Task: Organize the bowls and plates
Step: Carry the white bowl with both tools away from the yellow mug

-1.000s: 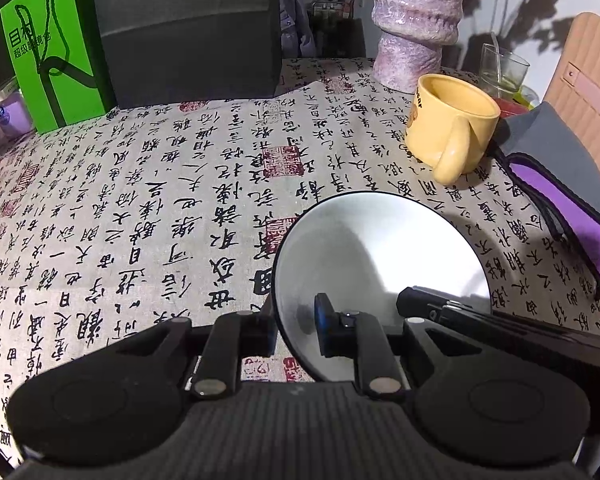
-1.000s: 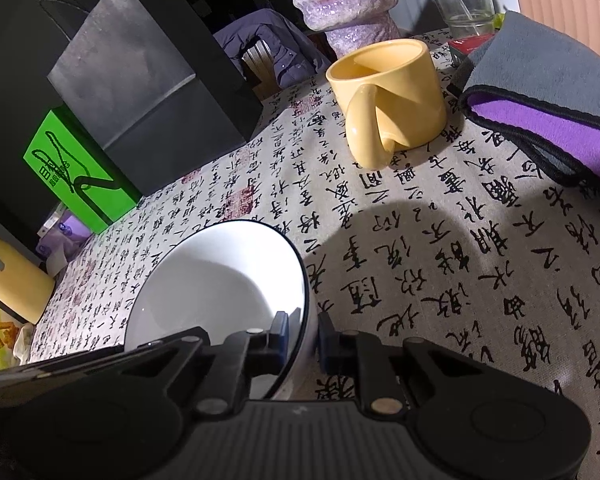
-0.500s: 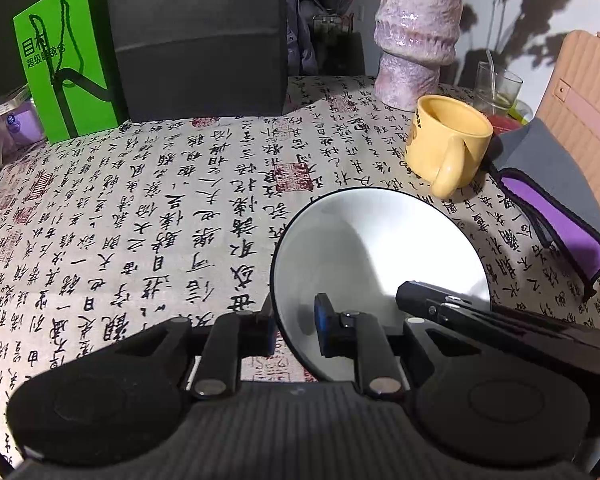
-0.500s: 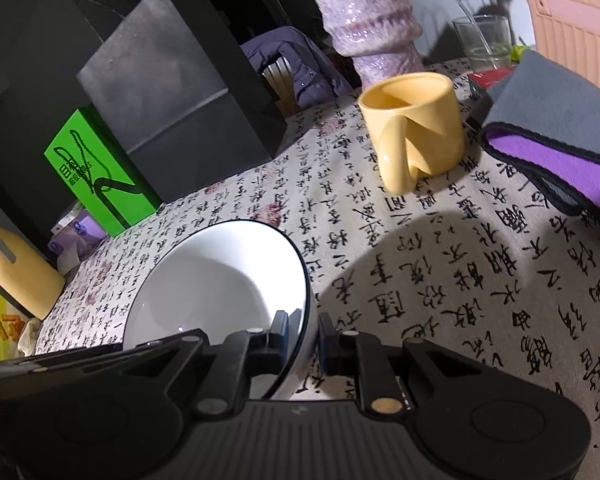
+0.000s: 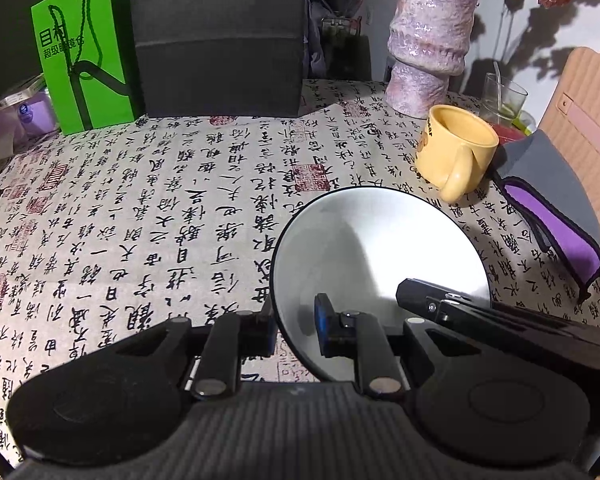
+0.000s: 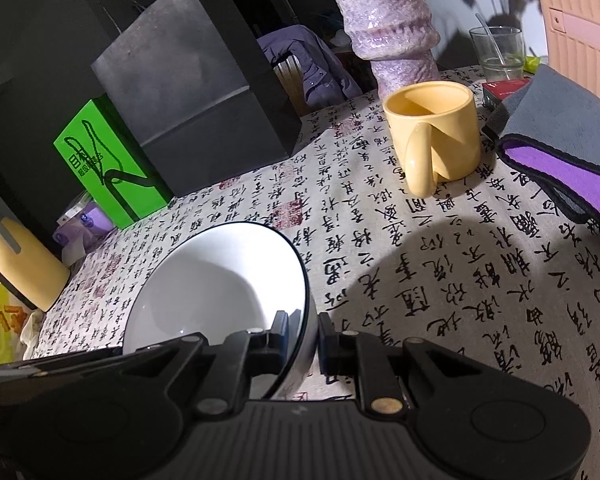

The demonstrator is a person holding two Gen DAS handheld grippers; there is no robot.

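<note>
A white bowl (image 5: pixel 380 256) with a thin black rim hangs above the calligraphy-print tablecloth (image 5: pixel 140 220), held by both grippers. My left gripper (image 5: pixel 296 326) is shut on its left rim, one pad inside the bowl and one outside. In the right wrist view the same bowl (image 6: pixel 216 284) shows, and my right gripper (image 6: pixel 304 338) is shut on its right rim. The right gripper's black body reaches into the left wrist view across the bowl's near right side. The bowl's shadow (image 6: pixel 440 280) lies on the cloth to its right.
A yellow mug (image 5: pixel 456 152) stands behind the bowl, with a purple vase (image 5: pixel 428 44), a glass (image 5: pixel 504 100) and a grey-and-purple cloth (image 5: pixel 548 200) near it. At the back are a dark box (image 5: pixel 220 40) and a green bag (image 5: pixel 84 56). A yellow bottle (image 6: pixel 20 256) stands far left.
Both grippers have risen with the bowl still gripped between them. The table and the things at its back have dropped lower and further off in both views.
</note>
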